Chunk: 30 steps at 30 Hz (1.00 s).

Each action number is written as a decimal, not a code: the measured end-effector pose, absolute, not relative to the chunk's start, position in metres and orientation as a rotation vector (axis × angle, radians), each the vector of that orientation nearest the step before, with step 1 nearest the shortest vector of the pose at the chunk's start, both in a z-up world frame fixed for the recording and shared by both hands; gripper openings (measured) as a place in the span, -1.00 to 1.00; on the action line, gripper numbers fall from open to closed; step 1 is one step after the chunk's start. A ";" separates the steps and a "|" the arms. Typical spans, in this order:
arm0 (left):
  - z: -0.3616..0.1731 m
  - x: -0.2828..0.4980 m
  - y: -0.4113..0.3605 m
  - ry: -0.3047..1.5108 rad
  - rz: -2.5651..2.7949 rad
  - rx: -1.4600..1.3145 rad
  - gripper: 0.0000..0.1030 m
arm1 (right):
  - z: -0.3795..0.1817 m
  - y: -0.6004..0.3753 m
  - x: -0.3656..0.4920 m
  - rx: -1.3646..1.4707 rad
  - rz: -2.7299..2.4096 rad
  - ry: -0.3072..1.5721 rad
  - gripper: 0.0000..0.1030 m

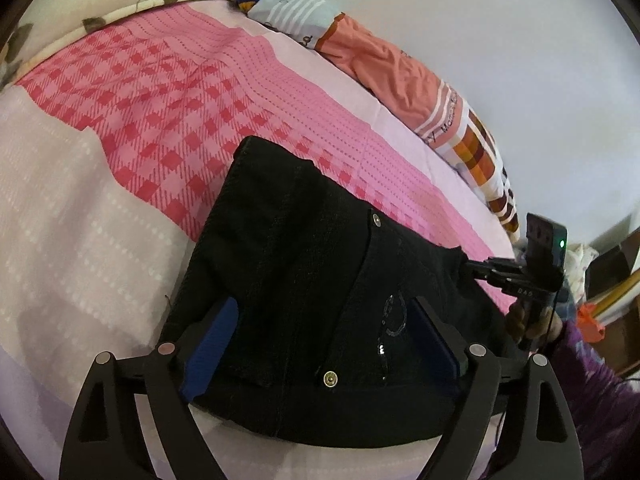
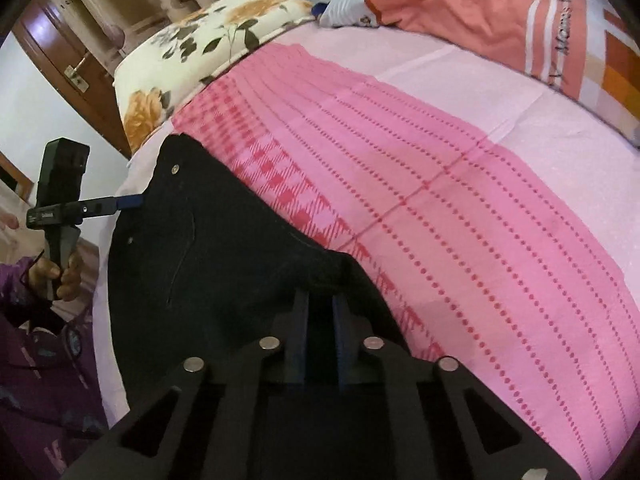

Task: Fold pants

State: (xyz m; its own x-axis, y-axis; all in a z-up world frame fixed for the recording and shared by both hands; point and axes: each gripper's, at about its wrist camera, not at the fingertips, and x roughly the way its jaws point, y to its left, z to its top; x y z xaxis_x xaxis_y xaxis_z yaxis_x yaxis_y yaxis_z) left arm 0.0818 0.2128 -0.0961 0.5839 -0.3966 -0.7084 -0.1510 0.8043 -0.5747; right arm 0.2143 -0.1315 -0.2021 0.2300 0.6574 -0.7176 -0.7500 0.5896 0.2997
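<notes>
My right claw [image 2: 320, 312] pinches the black jeans [image 2: 208, 240], which run toward 11 o'clock — my left claw [image 1: 320, 344], spread, straddles them.

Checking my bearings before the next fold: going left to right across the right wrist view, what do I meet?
left gripper at the pants' edge → black pants → right gripper pinching the pants → pink bedsheet → orange pillow at far right.

Black hand-held gripper [image 1: 322, 344], blue pads [image 1: 212, 344], purple sleeve [image 2: 24, 360]
</notes>
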 end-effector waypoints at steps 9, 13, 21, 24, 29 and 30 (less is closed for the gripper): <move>-0.099 0.081 0.221 0.906 -0.108 -0.672 0.68 | -0.212 -0.137 0.233 -0.058 0.876 0.880 -0.90; -0.101 0.085 0.223 0.912 -0.102 -0.674 0.68 | -0.212 -0.144 0.234 0.003 0.884 0.880 -0.88; -0.102 0.092 0.218 0.933 -0.080 -0.641 0.71 | -0.180 -0.165 0.221 0.187 0.880 0.787 -0.77; -0.103 0.093 0.219 0.932 -0.072 -0.657 0.71 | -0.190 -0.135 0.216 0.104 0.877 0.853 -0.78; -0.103 0.095 0.218 0.940 -0.069 -0.643 0.71 | -0.206 -0.153 0.236 0.285 0.720 0.906 -1.00; -0.102 0.096 0.217 0.943 -0.069 -0.635 0.71 | -0.202 -0.161 0.231 0.323 0.709 0.885 -0.74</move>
